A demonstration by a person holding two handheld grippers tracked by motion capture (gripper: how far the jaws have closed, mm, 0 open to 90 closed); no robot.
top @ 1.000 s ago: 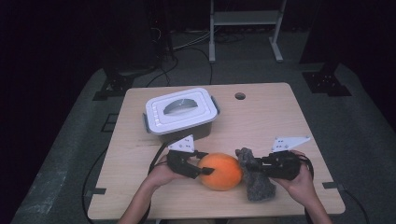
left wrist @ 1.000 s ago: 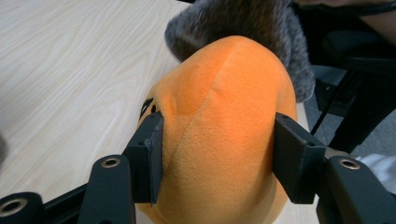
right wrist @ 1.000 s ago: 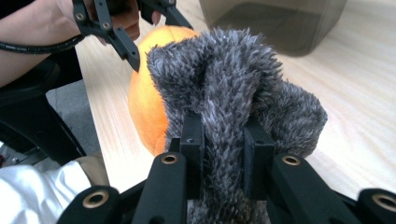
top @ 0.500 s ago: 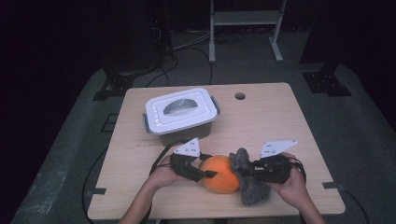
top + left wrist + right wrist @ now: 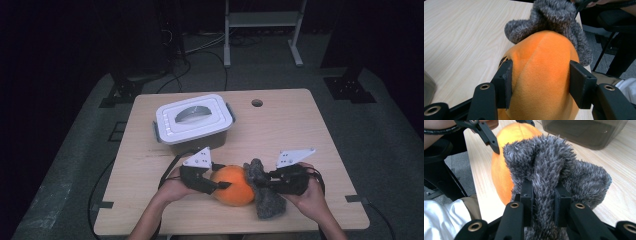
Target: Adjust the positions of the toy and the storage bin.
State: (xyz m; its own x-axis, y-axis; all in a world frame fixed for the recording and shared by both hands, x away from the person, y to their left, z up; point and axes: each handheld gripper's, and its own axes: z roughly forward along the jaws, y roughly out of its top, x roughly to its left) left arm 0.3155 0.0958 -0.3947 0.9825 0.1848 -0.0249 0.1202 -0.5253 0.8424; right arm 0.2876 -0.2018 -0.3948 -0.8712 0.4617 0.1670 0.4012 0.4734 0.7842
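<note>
High view looks down on a wooden table [image 5: 300, 130] where a person's two hands meet near the front edge. The left gripper [image 5: 220, 184] comes in from the left and has its jaws clamped on an orange plush ball [image 5: 234, 184], one pad on each flank of it. The right gripper [image 5: 260, 181] comes in from the right and pinches a grey fuzzy cloth [image 5: 265, 192], which is bunched up and touches the right side of the ball, its lower part lying on the table.

Left gripper view shows both black pads [image 5: 508, 83] pressing into the soft orange surface [image 5: 541, 82], with the grey cloth [image 5: 554, 20] draped over the far end of the ball. Right gripper view shows the jaws close together, squeezing a fold of the cloth [image 5: 549, 170] between them; the ball [image 5: 506, 157] sits just behind the cloth, and the tips of the other gripper [image 5: 509, 137] reach across the ball's top from the upper left.

Farther back on the table, well apart from the hands, stands a lidded white container [image 5: 195, 122] with grey side clips and a handle laid flat on the lid. A small round hole [image 5: 257, 103] sits in the tabletop near the far edge.
</note>
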